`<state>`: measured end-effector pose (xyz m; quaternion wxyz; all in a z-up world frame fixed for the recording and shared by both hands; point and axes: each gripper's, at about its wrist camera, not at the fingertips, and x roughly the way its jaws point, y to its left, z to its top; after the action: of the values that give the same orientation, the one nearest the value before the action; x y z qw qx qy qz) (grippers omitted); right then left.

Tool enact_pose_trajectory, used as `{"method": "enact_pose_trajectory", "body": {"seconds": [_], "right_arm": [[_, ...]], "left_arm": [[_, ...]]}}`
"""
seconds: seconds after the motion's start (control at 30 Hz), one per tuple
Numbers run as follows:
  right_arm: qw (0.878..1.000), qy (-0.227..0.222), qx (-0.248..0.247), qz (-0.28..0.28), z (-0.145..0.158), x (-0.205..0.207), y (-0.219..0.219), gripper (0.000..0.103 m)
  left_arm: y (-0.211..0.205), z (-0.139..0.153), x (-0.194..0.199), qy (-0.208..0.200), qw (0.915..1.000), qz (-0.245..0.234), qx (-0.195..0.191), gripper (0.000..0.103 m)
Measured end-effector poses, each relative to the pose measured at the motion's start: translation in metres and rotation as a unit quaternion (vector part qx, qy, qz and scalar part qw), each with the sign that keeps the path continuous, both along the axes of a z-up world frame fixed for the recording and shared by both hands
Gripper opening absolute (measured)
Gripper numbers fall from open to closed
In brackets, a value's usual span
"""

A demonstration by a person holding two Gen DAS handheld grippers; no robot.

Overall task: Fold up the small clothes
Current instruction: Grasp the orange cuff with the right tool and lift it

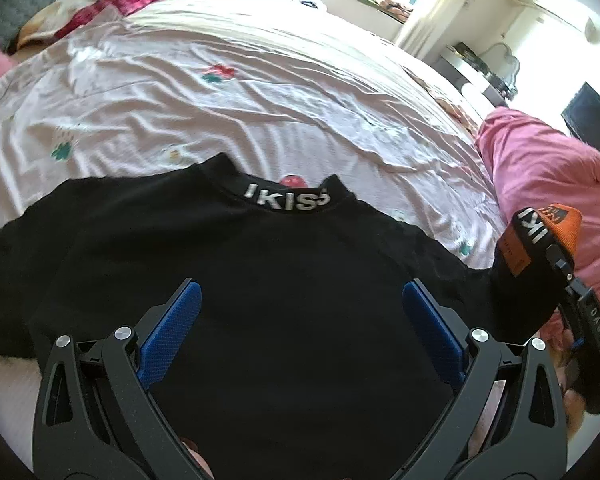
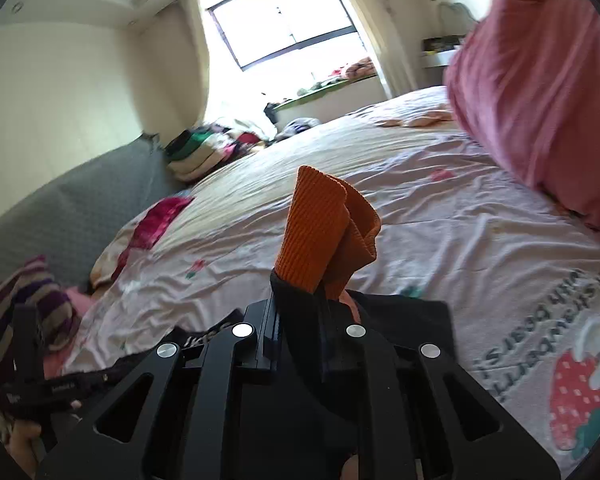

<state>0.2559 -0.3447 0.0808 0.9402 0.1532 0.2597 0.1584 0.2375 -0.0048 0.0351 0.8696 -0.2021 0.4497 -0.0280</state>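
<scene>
Item: black top [image 1: 260, 272], spread flat on bed [image 1: 260, 92] for folding | left claw [image 1: 300, 300] wide, empty, above body | right claw [image 2: 300, 320] clamps orange cuff [image 2: 324, 228], lifting sleeve inward.

left wrist: close, angled down on black shirt [image 1: 260, 280] | right wrist: shallower, across bed [image 2: 380, 208] (shared)

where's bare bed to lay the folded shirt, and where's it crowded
Free: the wide stretch of pink sheet beyond the black shirt's collar, bordered by the red-and-cream blanket on the far left and the pink bundle on the right. Crowded: the far end by the window, where a pile of clothes sits, and the near edge under the shirt.
</scene>
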Motion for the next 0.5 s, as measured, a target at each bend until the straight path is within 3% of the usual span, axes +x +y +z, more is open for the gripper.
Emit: {"method": "enact_pose_trajectory", "body": {"seconds": [0.2,0.33,0.5], "right_arm": [[0.998,0.000,-0.031,0.054,-0.007,-0.001,0.052,0.013],[0.995,0.013,-0.054,0.081,-0.019,0.003,0.085,0.013],[0.990,0.031,-0.079,0.112,-0.036,0.005,0.114,0.015]], "left_arm": [[0.026,-0.010,-0.005,0.011,0.9982,0.012,-0.058,0.095],[0.037,-0.012,-0.008,0.012,0.9978,0.020,-0.062,0.095],[0.048,-0.018,-0.010,0.016,0.9950,0.026,-0.095,0.095]]}}
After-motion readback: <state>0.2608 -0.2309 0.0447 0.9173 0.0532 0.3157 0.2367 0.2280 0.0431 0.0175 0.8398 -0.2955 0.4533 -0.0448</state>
